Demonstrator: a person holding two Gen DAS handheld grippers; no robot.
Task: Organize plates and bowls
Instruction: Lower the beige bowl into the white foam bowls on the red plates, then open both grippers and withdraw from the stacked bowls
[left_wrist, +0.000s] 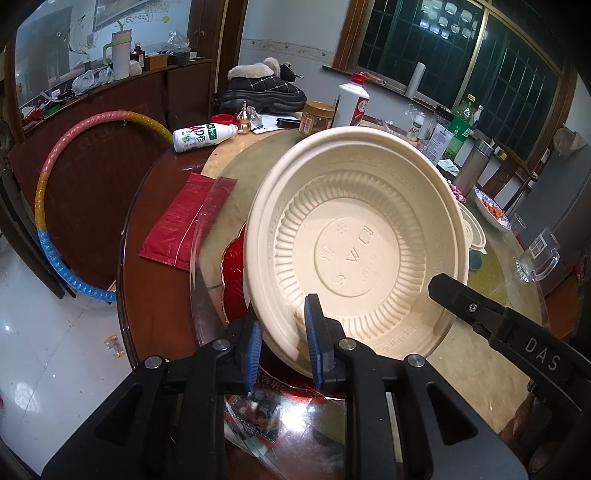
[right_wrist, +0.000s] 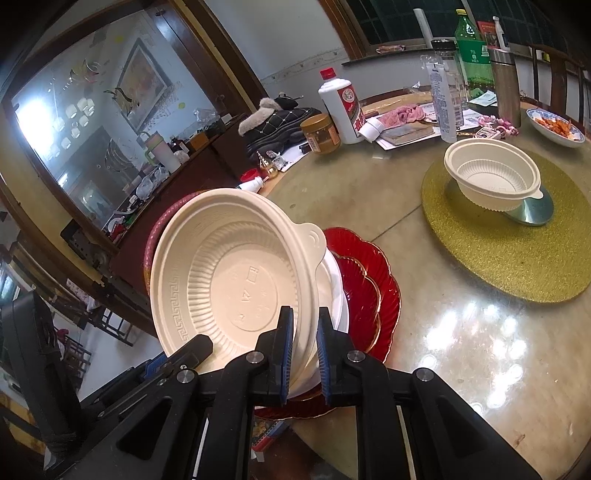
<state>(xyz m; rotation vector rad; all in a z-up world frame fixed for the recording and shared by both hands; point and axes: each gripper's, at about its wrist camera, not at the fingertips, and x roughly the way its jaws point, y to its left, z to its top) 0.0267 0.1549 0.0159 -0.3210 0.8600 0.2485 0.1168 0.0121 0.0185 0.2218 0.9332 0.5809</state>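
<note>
Pinching the rim of a cream disposable bowl (left_wrist: 354, 236) between its blue pads (left_wrist: 314, 332), the left tool (left_wrist: 284, 343) holds it tilted above the round counter (left_wrist: 480, 362), with embossed symbols visible on the bowl's base. In the right wrist view the right tool (right_wrist: 304, 350) clamps the same bowl's (right_wrist: 229, 280) wall from the other side, near its tab handle, and a white plate sits just behind the bowl over scalloped red plates (right_wrist: 369, 288) with gold edges. A second cream bowl (right_wrist: 493, 177) stands upright on a gold glitter placemat (right_wrist: 517, 251), well apart. The right tool's finger (left_wrist: 517, 325), seen from the left camera, reads "DAS". A white milk bottle (left_wrist: 205, 134) lying on its side shows "AD" in green, and a white liquor bottle (right_wrist: 341, 107) with a red cap stands beside a peanut butter jar (right_wrist: 320, 133).
</note>
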